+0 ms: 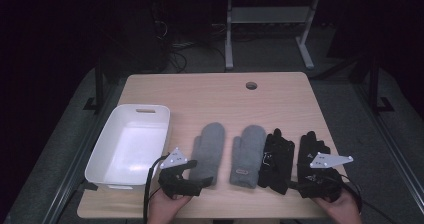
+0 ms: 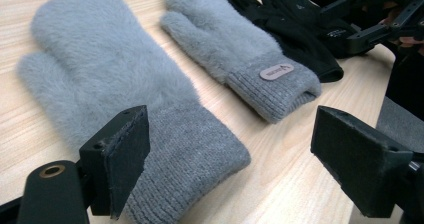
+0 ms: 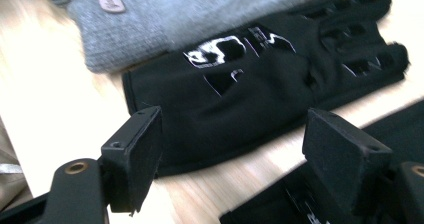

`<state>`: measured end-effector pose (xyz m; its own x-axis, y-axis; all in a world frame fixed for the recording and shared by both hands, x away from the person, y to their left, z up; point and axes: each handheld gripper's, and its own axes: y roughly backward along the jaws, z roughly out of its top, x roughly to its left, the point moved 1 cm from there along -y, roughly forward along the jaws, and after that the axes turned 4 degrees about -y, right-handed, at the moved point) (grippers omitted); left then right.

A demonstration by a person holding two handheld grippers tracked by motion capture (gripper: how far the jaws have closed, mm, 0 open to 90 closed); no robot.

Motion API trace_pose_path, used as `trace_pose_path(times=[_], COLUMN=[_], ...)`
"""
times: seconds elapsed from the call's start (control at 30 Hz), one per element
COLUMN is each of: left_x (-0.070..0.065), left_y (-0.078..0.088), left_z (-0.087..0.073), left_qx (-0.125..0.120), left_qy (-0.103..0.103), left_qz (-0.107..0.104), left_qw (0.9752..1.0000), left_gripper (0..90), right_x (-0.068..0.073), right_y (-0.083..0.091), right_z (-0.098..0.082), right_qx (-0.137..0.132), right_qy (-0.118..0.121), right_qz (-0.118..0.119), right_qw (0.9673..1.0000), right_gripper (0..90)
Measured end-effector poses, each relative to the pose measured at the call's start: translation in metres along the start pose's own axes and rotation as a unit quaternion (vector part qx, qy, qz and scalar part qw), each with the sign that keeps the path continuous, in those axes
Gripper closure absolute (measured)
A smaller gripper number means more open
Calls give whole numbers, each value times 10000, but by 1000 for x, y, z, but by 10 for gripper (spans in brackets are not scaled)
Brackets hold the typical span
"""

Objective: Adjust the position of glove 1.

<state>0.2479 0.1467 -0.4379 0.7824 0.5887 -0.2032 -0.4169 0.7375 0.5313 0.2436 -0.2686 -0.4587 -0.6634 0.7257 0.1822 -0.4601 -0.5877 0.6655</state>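
Note:
Four gloves lie in a row on the wooden table [image 1: 210, 96]. From the left they are a grey mitten [image 1: 209, 149], a second grey mitten [image 1: 249, 154] with a small label on its cuff, a black glove [image 1: 276, 159] and another black glove [image 1: 311, 151]. My left gripper [image 1: 196, 175] is open at the first mitten's cuff. In the left gripper view [image 2: 235, 164] that ribbed cuff [image 2: 195, 154] lies between the jaws, untouched. My right gripper [image 1: 300, 185] is open too. In the right gripper view [image 3: 235, 159] it faces the cuff of the black glove [image 3: 250, 94].
A white plastic bin [image 1: 102, 164] stands empty at the table's left side, close to my left hand. A round cable hole [image 1: 251, 85] sits near the far edge. Beyond the table are a dark floor and desk legs [image 1: 229, 39].

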Motion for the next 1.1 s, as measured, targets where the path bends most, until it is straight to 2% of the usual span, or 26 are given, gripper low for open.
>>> trace_pose_path(times=[0.2,0.3,0.47,0.63,0.9,1.07,1.1], left_x=[-1,-1,0,-1,0,-1,-2], left_y=[1,0,4,5,5,6,7], left_z=[0,-1,-1,1,0,1,2], left_qx=[-17,3,-47,-71,-48,-70,-83], left_qy=[23,-9,58,-18,-19,-56,-62], left_qz=[-34,-25,0,28,20,30,36], left_qw=[10000,10000,10000,10000,10000,10000,9999], left_gripper=[158,158,158,158,158,158,157], right_x=[7,11,16,19,25,28,29], right_y=[-2,-5,-10,-14,-26,-36,-42], right_z=[10,16,27,40,67,80,88], right_qx=[-80,-2,153,284,575,771,893], right_qy=[67,142,291,408,710,867,949], right_qz=[164,236,365,437,655,690,677], right_qw=[9998,9996,9988,9978,9937,9909,9892], right_gripper=[224,219,203,198,189,198,211])
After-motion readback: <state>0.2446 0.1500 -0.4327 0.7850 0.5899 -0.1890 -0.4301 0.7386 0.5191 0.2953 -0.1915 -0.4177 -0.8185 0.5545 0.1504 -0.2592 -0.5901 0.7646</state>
